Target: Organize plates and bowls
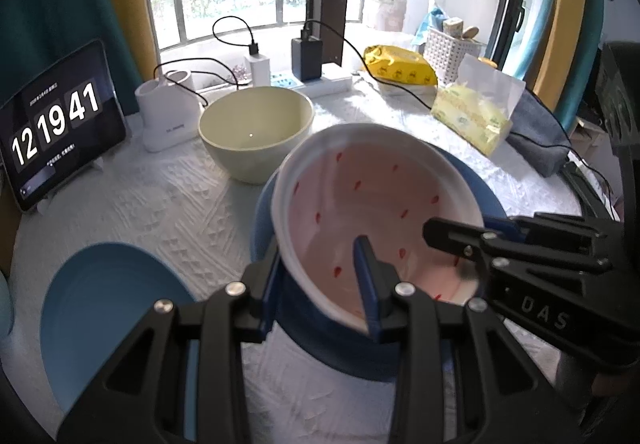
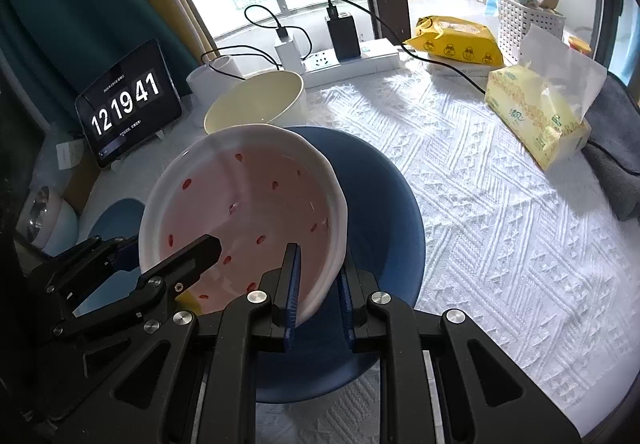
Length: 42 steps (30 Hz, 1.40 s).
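Note:
A pink-and-white bowl with red specks (image 1: 372, 199) (image 2: 248, 203) is held tilted above a dark blue plate (image 1: 344, 348) (image 2: 384, 195). My left gripper (image 1: 320, 284) is shut on the bowl's near-left rim. My right gripper (image 2: 318, 284) is shut on its right rim and also shows in the left wrist view (image 1: 456, 240). A cream bowl (image 1: 256, 131) (image 2: 256, 99) stands behind. A light blue plate (image 1: 108, 308) (image 2: 116, 219) lies at the left.
A tablet clock (image 1: 56, 123) (image 2: 128, 103) stands at the back left, and a white cup holder (image 1: 164, 111) next to it. A power strip with chargers (image 2: 344, 55), a yellow wipes pack (image 2: 456, 35), a tissue box (image 2: 536, 115), a white basket (image 2: 520, 23) and a grey cloth (image 2: 616, 155) line the back and right.

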### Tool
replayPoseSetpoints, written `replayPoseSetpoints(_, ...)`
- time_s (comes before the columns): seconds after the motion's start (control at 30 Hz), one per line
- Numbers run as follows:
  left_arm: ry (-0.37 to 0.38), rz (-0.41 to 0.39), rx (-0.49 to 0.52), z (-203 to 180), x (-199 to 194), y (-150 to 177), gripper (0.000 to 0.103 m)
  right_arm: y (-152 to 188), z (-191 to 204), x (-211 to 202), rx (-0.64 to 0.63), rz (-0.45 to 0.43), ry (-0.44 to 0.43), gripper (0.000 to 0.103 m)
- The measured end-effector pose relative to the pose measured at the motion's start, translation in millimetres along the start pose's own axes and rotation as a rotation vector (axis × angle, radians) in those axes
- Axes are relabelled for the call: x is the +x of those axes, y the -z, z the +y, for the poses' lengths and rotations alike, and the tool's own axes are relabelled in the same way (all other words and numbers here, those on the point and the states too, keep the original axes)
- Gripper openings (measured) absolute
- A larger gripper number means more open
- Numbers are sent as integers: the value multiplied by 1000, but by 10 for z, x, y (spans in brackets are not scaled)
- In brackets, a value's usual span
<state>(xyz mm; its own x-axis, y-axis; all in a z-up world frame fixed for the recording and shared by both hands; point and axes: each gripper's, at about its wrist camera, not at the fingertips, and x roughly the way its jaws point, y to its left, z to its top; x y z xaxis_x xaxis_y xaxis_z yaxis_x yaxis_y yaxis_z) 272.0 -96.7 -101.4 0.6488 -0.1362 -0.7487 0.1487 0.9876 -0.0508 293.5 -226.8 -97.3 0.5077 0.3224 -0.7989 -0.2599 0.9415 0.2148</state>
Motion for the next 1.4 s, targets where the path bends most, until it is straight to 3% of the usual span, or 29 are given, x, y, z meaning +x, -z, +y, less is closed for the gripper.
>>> replayPoseSetpoints(0.47,-5,21,26,-49,35,-19,37,-19,-51,-12,13,-2,31,20)
replayPoseSetpoints(1.4,-5,-83,16,69,-336,-213,43,-127,3,-267,0,-65,78,20)
